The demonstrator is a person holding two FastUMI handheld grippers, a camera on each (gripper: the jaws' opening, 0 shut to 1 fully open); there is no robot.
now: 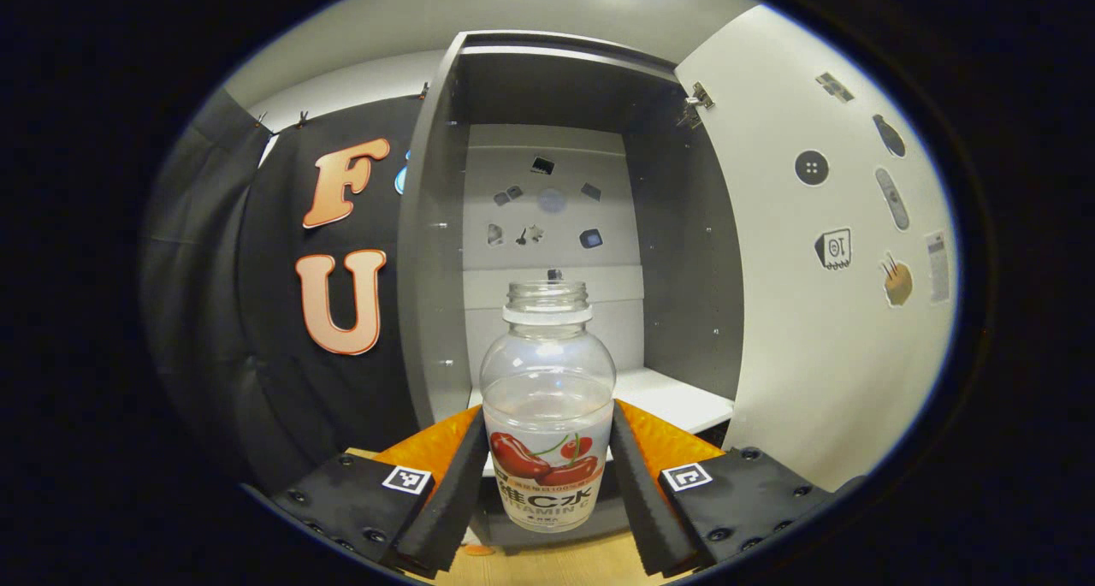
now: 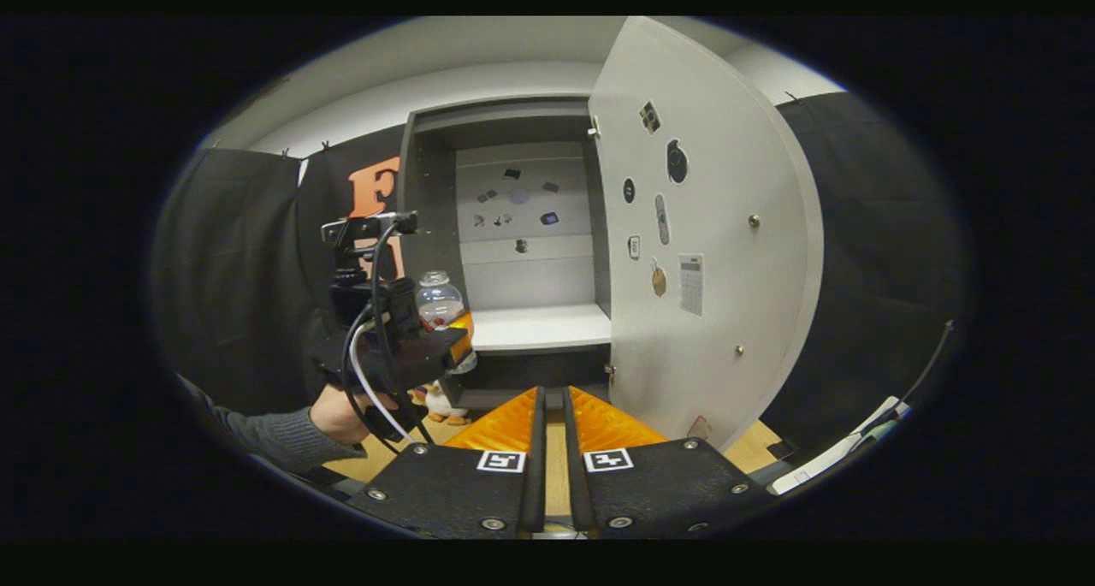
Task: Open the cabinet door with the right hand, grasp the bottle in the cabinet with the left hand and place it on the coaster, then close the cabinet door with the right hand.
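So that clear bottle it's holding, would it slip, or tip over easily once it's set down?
The bottle looks roughly half full, so probably moderately light. Its smooth rounded plastic could be slippery, though the left hand-held gripper has ridged foam pads either side of it. With no cap visible on top, tilting would likely spill.

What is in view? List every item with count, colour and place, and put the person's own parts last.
bottle: one, clear with a red fruit label, no cap, between the left gripper's pads, outside the cabinet.
cabinet: one, grey, against the back wall.
cabinet door: one, white, swung open to the right.
stickers: several, dark and mixed, on the door's inner face and the cabinet's back panel.
shelf: one, white, inside the cabinet.
table: one, light wood, under the grippers.
left gripper: one, black and orange, shut on the bottle.
right gripper: one, black and orange, fingers nearly together, holding nothing.
hand: one, grey sleeve, holding the left gripper.
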